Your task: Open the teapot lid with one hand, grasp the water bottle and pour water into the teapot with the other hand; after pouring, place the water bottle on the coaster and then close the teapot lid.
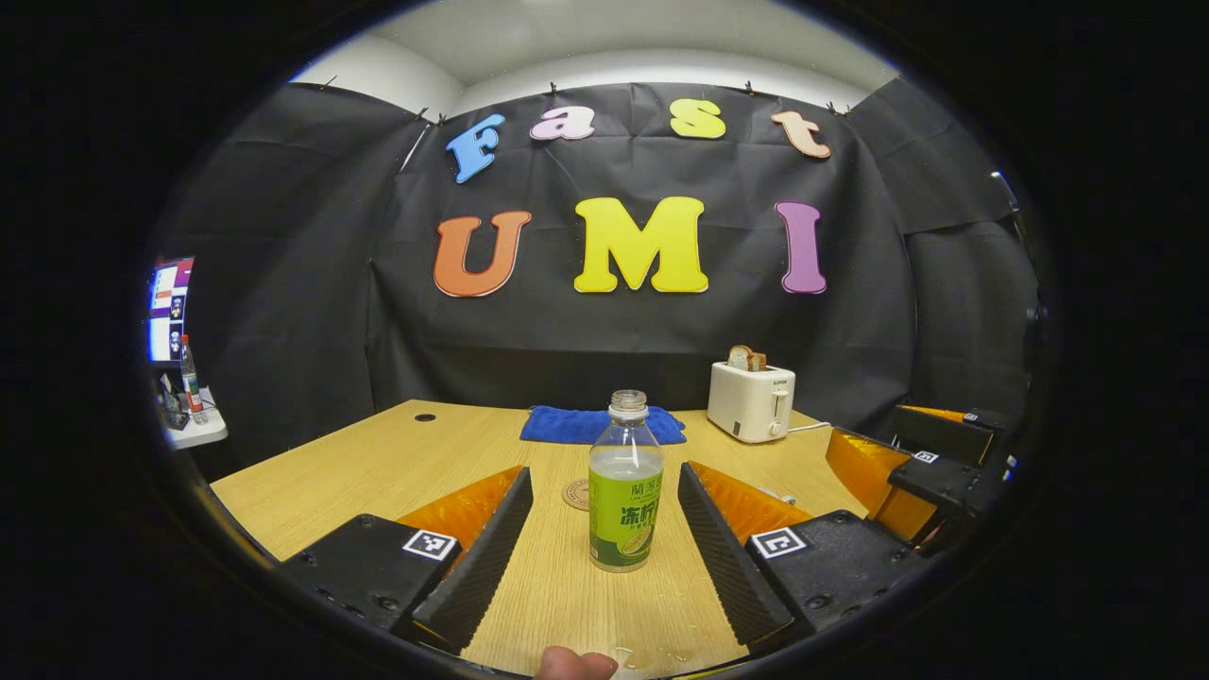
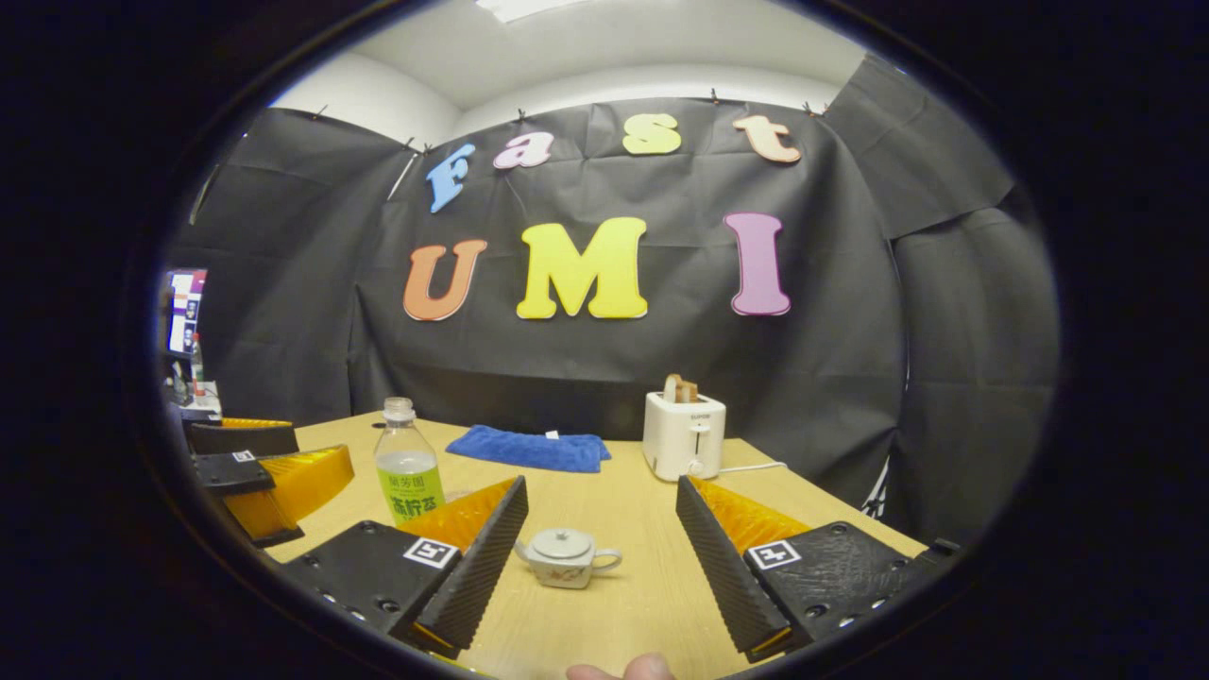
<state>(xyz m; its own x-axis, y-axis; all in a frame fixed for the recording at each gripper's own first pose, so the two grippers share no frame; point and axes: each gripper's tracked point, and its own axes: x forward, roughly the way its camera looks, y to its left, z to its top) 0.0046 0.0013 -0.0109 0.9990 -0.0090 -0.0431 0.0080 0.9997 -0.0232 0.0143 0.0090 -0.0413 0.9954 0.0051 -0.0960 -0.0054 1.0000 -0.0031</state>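
Left gripper (image 1: 604, 529) stood wide apart, its fingers flanking but not touching the water bottle (image 1: 624, 482), which stood upright and uncapped toward the near edge of the worktop (image 1: 378, 472). The coaster (image 1: 577, 494) lay flat just behind the bottle. Right gripper (image 2: 600, 538) was likewise spread, holding nothing; the teapot (image 2: 565, 556), lid (image 2: 562, 542) seated, sat between its fingers near the near edge, spout to the view's left and handle to its right.

Handling (a judgement): the bottle appeared a thin clear plastic, roughly two-thirds full, hence moderately heavy and liable to dent and spill if squeezed hard with no cap fitted; the labelled waist offered the best hold. The teapot looked ceramic, rigid and fragile; its small lid knob would suit a light pinch from above.

Surface and room: a pale wood-grain worktop, smooth, with what looked like a few wet drops at the near edge in the left gripper view. A blue cloth (image 2: 529, 449) and a white toaster (image 2: 684, 434) holding bread stood along the far edge, black cloth walls behind.
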